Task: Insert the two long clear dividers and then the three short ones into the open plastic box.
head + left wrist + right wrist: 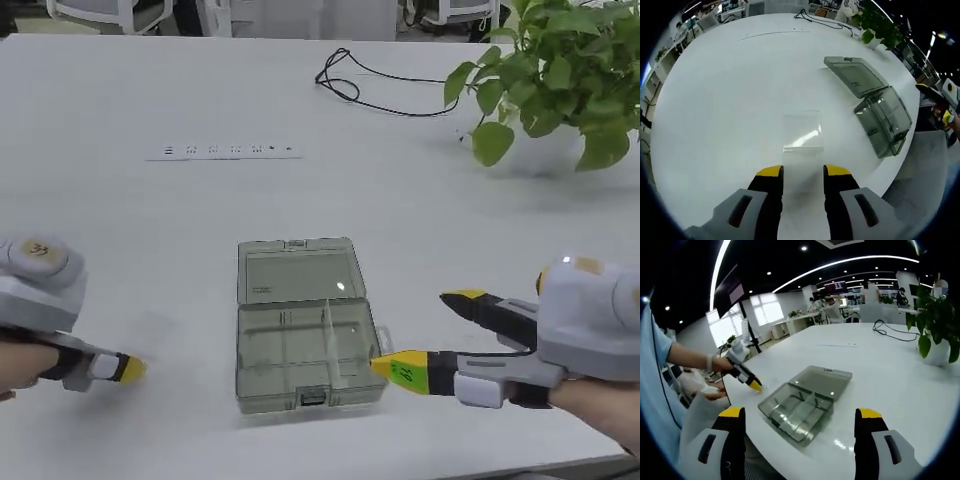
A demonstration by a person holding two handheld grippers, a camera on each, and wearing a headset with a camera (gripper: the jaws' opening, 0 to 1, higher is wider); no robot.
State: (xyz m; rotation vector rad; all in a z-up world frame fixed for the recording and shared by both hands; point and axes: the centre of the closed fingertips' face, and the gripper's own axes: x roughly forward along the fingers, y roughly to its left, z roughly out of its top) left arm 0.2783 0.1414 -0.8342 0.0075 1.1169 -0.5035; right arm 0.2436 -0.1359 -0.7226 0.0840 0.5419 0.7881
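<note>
The smoky clear plastic box [262, 362] lies open in the middle of the white table, its lid [298, 270] folded back flat. Clear dividers [330, 335] stand inside it. In the left gripper view a clear flat divider [802, 132] lies on the table just ahead of my left gripper [803, 172], which is open with nothing between its fingers. The box [883, 120] sits off to that view's right. My right gripper [425, 330] is wide open beside the box's right side, touching nothing. From the right gripper [800, 414], the box [797, 412] lies straight ahead.
A potted plant [560, 70] stands at the far right and a black cable [370, 85] loops near it. A socket strip [222, 150] is set in the table further back. The table's front edge runs close below the box.
</note>
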